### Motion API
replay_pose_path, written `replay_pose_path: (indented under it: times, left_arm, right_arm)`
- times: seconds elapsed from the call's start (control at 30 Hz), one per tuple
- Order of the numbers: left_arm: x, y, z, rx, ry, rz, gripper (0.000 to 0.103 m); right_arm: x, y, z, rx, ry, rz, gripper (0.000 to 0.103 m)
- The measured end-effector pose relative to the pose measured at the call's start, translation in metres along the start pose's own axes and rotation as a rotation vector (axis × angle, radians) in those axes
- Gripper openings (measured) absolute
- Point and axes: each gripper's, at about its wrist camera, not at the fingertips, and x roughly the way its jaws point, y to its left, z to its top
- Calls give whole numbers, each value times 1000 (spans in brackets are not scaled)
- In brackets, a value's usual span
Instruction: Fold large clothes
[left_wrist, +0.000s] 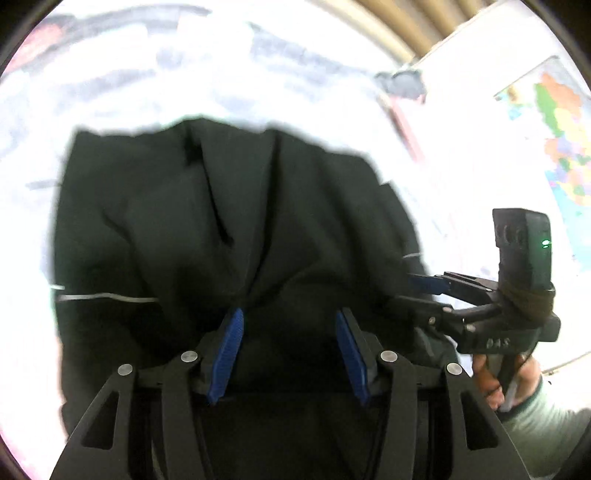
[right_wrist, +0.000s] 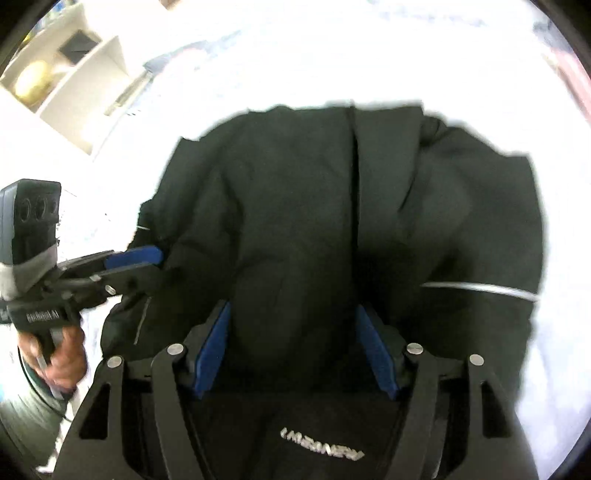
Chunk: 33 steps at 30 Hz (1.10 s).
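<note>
Jacket: a big black jacket lies bunched on a white sheet.
Left tongs: the left gripper has its blue pads spread wide, with black cloth between them.
Right tongs: the right gripper is wide too, over the jacket.
Stripe: a thin silver line runs across one sleeve.
Wall: a bright map hangs there.

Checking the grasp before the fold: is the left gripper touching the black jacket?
Touching. In the right wrist view the left gripper has its blue pads pressed into the black jacket at its edge.
</note>
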Motion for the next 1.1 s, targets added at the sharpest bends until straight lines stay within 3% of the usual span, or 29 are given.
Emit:
replay_pose_path:
  times: [0.1, 0.2, 0.3, 0.43, 0.5, 0.67, 0.8, 0.97, 1.1]
  left_arm:
    - [-35, 1, -6, -15, -61, -44, 54]
    - [-44, 5, -8, -22, -101, -45, 54]
    - [-29, 18, -18, -40, -93, -59, 54]
    - [25, 44, -32, -109, -3, 15, 53]
    - [40, 50, -38, -124, -21, 1, 53]
    - [36, 43, -51, -39, -99, 36, 53]
    - [17, 36, -66, 10, -148, 41, 53]
    - [-46, 15, -115, 81, -249, 108, 54]
    - [-99, 13, -156, 37, -295, 162, 54]
  right_arm:
    - [-24, 10, -7, -30, -51, -17, 72]
    - [-22, 26, -11, -61, -83, -19, 72]
    - [11, 41, -12, -97, -50, -66, 72]
    - [70, 31, -31, -85, 34, -118, 73]
    - [78, 21, -40, -54, -24, -88, 74]
    - [71, 21, -56, -50, -153, -85, 74]
    - [57, 22, -70, -44, -207, -61, 74]
    - [8, 14, -112, 69, -257, 14, 74]
    - [-33, 7, -155, 144, -271, 13, 75]
